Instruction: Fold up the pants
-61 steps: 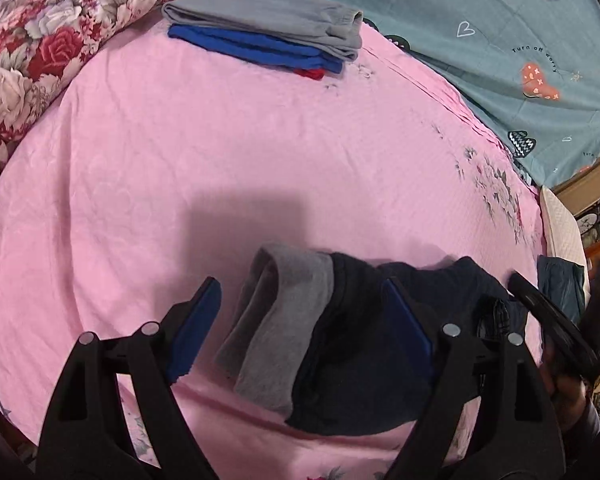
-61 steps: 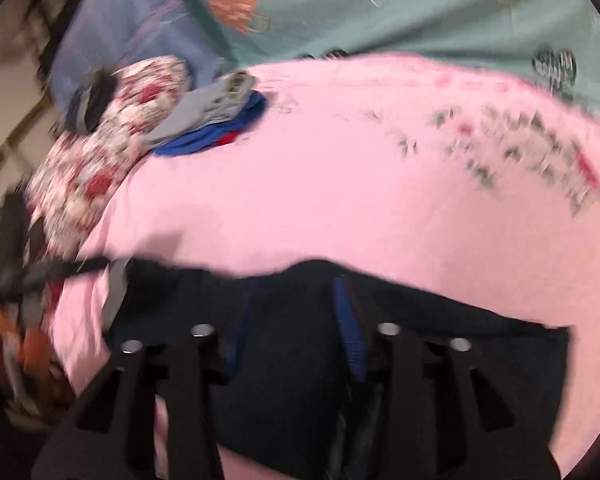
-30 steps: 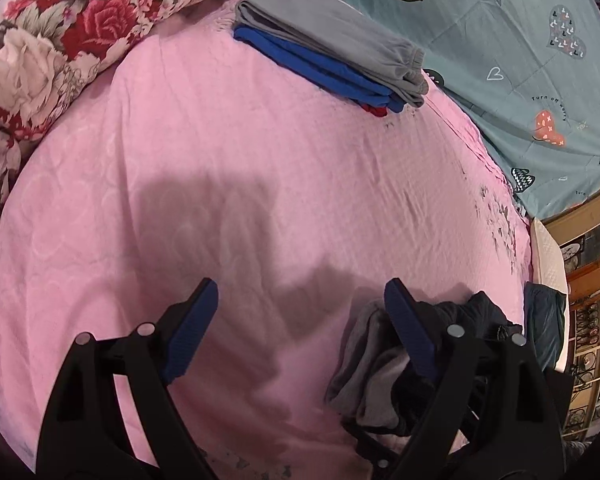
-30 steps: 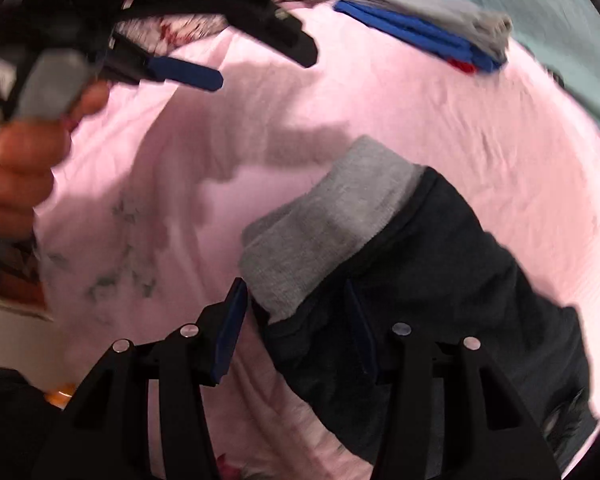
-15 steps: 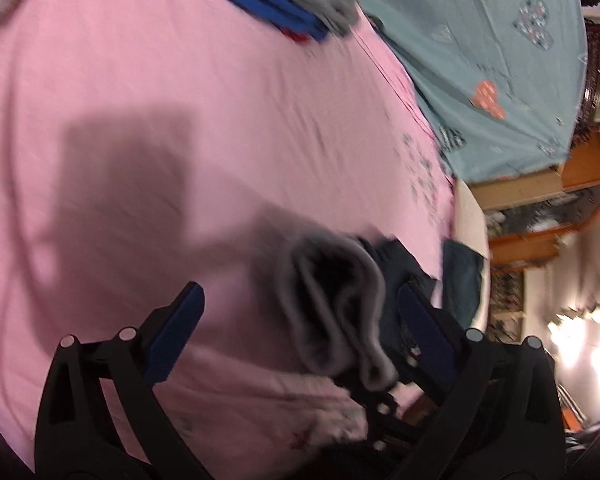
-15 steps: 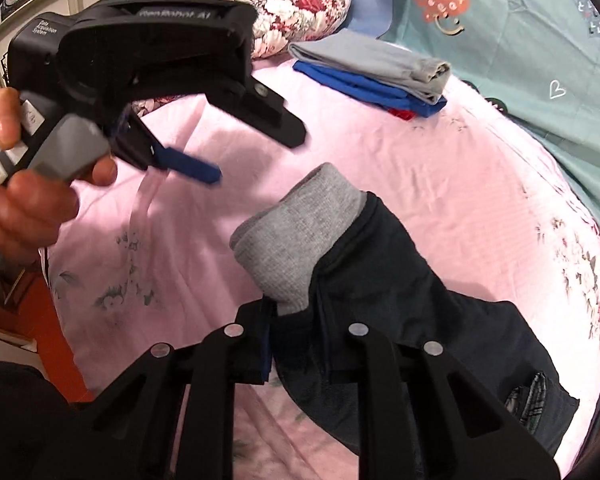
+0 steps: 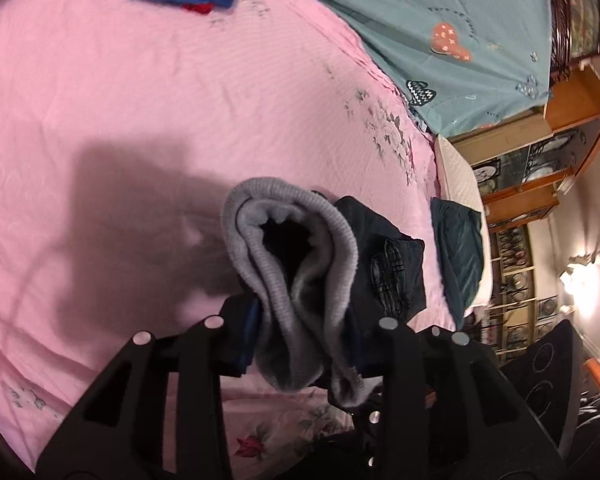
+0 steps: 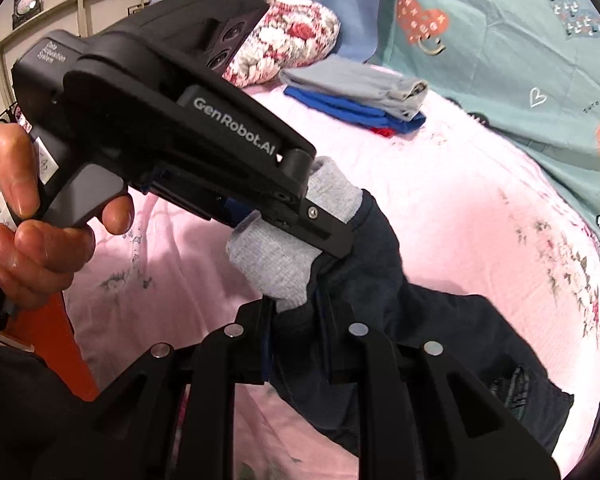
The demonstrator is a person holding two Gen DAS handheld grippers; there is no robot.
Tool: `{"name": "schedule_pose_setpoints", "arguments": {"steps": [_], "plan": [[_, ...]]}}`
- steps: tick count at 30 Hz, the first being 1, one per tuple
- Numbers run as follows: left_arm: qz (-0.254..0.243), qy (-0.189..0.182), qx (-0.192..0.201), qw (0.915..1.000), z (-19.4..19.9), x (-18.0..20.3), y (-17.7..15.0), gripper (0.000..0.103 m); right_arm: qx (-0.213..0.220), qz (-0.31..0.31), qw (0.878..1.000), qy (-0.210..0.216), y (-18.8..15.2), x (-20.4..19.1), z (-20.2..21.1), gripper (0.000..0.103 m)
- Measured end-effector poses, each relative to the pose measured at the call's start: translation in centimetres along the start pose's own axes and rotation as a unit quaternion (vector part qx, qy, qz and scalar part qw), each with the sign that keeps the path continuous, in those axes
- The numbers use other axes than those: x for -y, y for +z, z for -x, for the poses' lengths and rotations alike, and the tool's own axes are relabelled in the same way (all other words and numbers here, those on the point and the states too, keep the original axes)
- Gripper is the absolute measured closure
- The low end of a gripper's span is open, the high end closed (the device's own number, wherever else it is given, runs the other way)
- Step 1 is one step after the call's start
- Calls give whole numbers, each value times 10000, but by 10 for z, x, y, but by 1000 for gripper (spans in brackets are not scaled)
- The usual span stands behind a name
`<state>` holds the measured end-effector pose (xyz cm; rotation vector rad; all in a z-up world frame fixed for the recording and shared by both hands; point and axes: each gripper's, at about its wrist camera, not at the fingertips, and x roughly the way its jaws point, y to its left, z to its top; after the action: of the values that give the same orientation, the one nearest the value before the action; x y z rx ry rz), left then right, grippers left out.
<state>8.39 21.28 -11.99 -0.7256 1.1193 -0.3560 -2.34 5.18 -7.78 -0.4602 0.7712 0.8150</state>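
Pink bedspread (image 7: 148, 92) covers the bed; teal heart-print sheet (image 7: 440, 4) beyond it, wooden shelving past the bed's far edge. Dark navy pants with grey ribbed waistband (image 7: 292, 264) lie bunched on the bedspread's near edge. Left tool (image 7: 300, 332) clamped on waistband; right tool (image 8: 296, 320) clamped on same band, just beside. Step: lifting by waist. Next, prob.: spread tools apart, shake flat. Folded grey/blue garments (image 8: 360, 96) sit at the bedspread's far side.
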Motion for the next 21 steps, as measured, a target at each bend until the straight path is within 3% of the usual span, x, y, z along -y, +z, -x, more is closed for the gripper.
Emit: {"name": "schedule_pose_setpoints", "arguments": {"steps": [9, 21], "plan": [[-906, 1053, 319, 9898, -21, 93, -9, 67, 317, -505, 9982, -32, -29, 50, 40, 85], [-1543, 1185, 180, 9807, -52, 161, -15, 68, 564, -998, 9931, -256, -59, 93, 69, 85]]}}
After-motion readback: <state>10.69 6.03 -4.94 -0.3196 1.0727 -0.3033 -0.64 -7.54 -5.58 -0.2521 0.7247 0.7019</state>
